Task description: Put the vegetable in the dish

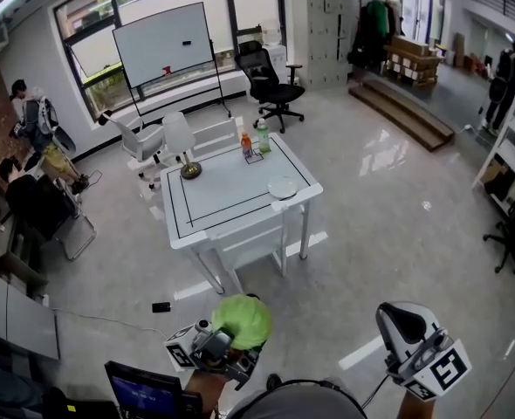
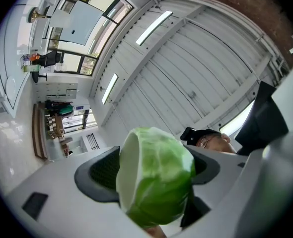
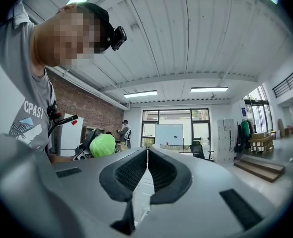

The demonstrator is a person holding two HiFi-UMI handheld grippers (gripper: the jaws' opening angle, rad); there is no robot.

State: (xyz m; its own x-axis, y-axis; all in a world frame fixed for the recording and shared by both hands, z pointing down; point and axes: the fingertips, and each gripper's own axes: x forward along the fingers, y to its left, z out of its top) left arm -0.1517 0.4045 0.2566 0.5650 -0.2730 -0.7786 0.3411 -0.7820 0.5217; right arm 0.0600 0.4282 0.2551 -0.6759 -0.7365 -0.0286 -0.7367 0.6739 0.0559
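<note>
— While clamped in the left claw (image 2: 155,168), shows a pale flat cut face toward one pad and green leaf toward the other: half a cabbage (image 1: 243,319), pressed on from both sides.

— Held where, going by the head view?

— Low in that view, near the person's body, over the grey floor (image 1: 371,234) and well apart from the white desk (image 1: 214,201). Tilted upward too, with mostly ceiling (image 2: 196,73) behind it in the left gripper view.

— And the right claw (image 3: 147,155)?

— Closed, pads together along their length, nothing between them. Raised at the lower right of the head view, beside the left one but apart from it, looking level across the room.

— Any sign of the dish (image 1: 283,187)?

— Yes: white, round, lying flat on the desk near its right-hand corner on the person's side.

— Anything else up there?

— At the far edge, an orange bottle (image 1: 246,143) and a green bottle (image 1: 263,135) just beside each other. Toward the left, a small brass-coloured object (image 1: 190,170), too small to name.

— Around the desk?

— On its far left side, white chairs (image 1: 142,142). Further back, a black office chair (image 1: 272,84) and a whiteboard (image 1: 164,42) by the windows. On the floor near the desk's legs, a dark phone-like slab (image 1: 161,306).
</note>
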